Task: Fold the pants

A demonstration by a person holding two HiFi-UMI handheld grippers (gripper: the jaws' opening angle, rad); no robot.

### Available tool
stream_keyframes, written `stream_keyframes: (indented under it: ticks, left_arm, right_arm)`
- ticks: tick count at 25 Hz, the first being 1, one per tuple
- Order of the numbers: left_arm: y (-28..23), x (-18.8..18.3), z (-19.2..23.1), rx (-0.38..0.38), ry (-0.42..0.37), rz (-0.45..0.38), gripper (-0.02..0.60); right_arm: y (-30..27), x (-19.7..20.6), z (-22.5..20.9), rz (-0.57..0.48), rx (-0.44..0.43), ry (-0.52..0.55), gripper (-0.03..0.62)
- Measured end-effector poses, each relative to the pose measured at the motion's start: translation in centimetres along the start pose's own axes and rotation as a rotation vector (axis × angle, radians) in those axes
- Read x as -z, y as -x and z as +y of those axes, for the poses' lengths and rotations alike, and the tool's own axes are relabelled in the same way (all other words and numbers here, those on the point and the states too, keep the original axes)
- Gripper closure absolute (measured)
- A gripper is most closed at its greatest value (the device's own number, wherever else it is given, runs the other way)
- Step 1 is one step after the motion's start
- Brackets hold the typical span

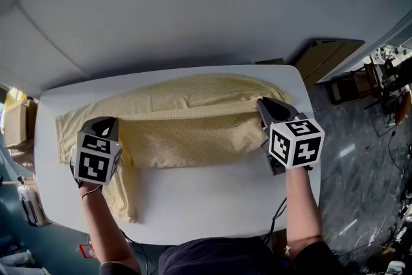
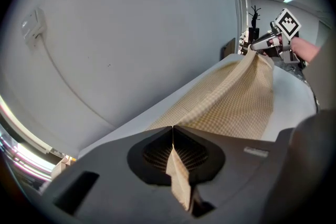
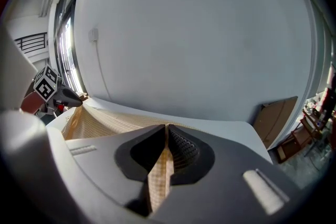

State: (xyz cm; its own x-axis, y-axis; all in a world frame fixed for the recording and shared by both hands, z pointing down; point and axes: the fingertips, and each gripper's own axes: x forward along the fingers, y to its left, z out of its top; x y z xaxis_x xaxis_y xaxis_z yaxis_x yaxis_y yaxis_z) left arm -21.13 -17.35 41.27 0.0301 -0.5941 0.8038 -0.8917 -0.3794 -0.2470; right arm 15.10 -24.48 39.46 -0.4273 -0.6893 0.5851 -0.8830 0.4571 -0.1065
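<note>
I hold a tool in each hand, and both are clamped on the pants [image 1: 193,122]. The jaws of my left tool [image 2: 172,128] are pressed almost together, with a thin pinch of the pale yellow checked cloth running down between the pads. My right tool [image 3: 166,126] has its jaws just as narrow, and a folded strip of the same cloth is caught between them.

The pants lie lengthwise across the white bench [image 1: 206,193], nearer its far edge than the near one. From the head view, my left tool grips them towards the left end and my right tool at the right end. The cloth stretches in a smooth band from one tool to the other. In the left gripper view this band rises from my jaws towards the other tool and looks taut, lifted a little off the bench, though I cannot be sure how much of it is clear of the surface.

Behind the held band, more of the pants lies flat along the far side of the bench. At the left, a narrow part trails towards the near edge, below my left hand. I cannot tell which end is the waist.

A brown cardboard sheet [image 1: 329,53] leans by the grey wall [image 1: 193,3] past the right end of the bench.
</note>
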Motion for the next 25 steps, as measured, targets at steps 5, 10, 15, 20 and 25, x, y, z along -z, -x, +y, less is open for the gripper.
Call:
stream_keyframes:
  ticks: [5, 10, 15, 20, 25]
  left_arm:
    - [-3.1, -0.8, 2.2, -0.009, 0.040, -0.001, 0.572]
    - [-6.6, -1.3, 3.4, -0.024, 0.074, 0.004, 0.572]
    - [-9.6, -0.5, 3.6, -0.015, 0.113, 0.030, 0.572]
    - [-11.2, 0.3, 3.3, 0.008, 0.121, 0.050, 0.571]
    - [-11.5, 0.2, 3.6, 0.000, 0.122, 0.037, 0.561]
  right_arm:
    - [-3.4, -1.0, -0.5, -0.022, 0.014, -0.034, 0.571]
    - [-7.0, -0.9, -1.5, -0.030, 0.034, -0.078, 0.569]
    - [-9.9, 0.0, -2.0, 0.010, 0.045, -0.090, 0.569]
    - [-11.7, 1.7, -2.2, 0.066, 0.042, -0.095, 0.566]
    - [-12.4, 1.7, -2.7, 0.060, 0.034, -0.112, 0.543]
